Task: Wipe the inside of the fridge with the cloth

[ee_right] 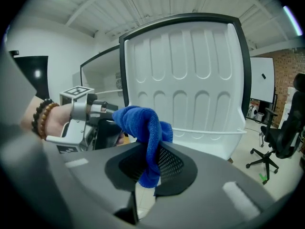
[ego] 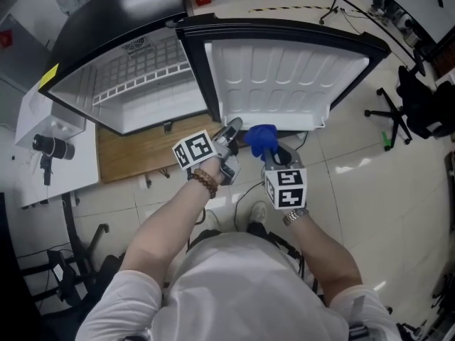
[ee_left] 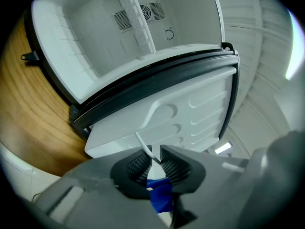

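Observation:
A small white fridge (ego: 146,94) stands with its door (ego: 284,77) swung wide to the right; its interior (ee_left: 109,37) holds a wire shelf. My right gripper (ego: 264,148) is shut on a blue cloth (ee_right: 145,128), which bunches above the pads in front of the door's inner face (ee_right: 190,80). My left gripper (ego: 232,129) is just left of it, below the door's hinge corner. Its jaws stand only a narrow slit apart, pointing at the door's lower edge (ee_left: 143,132). A thin white strip (ee_left: 143,144) shows in the slit; I cannot tell whether the pads touch it.
A wooden board (ego: 135,151) lies under the fridge. A white table with a small camera (ego: 53,146) is at the left. An office chair (ego: 416,98) stands at the right, and a cable (ego: 302,139) runs on the tiled floor near the door.

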{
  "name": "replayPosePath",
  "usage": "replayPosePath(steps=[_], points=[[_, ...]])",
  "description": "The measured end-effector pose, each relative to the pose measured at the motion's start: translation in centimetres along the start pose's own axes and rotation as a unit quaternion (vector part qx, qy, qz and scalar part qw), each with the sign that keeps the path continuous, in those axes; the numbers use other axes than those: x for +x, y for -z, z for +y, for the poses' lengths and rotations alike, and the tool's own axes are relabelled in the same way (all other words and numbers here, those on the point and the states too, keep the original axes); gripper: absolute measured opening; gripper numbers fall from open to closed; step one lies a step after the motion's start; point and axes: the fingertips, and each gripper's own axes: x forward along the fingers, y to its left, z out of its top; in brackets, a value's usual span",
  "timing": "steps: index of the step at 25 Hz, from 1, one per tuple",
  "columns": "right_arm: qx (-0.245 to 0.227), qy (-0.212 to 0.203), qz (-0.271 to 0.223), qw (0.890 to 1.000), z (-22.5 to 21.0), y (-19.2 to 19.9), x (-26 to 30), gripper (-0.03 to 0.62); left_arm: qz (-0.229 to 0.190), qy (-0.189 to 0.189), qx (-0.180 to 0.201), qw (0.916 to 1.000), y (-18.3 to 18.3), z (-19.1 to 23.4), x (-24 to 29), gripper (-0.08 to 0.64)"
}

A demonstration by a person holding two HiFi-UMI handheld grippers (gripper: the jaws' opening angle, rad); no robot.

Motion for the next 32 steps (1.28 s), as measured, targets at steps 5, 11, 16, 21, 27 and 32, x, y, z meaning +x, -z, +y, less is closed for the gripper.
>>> replayPosePath(steps=[5,11,16,21,27,32], points=[[0.007,-0.001,0.002,1.000,1.4,0.0,1.8,0.040,0.012,0.013,-0.002,0.9998,-1.0,-1.2,0.5,0.046],[0.019,0.002,0.006,1.000,2.2,-0.5,3.9,0.040,0.031,0.017,-0.006,0.9994,-1.5,-1.7,0.8,0.046],[0.031,-0.003,-0.030,0.999,2.8,-3.3,1.8,0.040,0.037,0.024,-0.007,0.9990,-1.7,-1.8,0.9,0.046],[0.027,-0.007,-0.077,0.997,3.5,-8.1,0.8,0.040,0.039,0.030,-0.007,0.9988,-1.7,-1.8,0.9,0.043],[0.019,0.007,-0.060,0.998,3.5,-8.7,3.5,0.040,0.039,0.029,-0.010,0.9988,-1.6,-1.8,0.9,0.040],[0.006,0.024,-0.053,0.998,2.5,-8.4,4.0,0.040,0.036,0.027,-0.008,0.9989,-1.7,-1.8,0.9,0.041]])
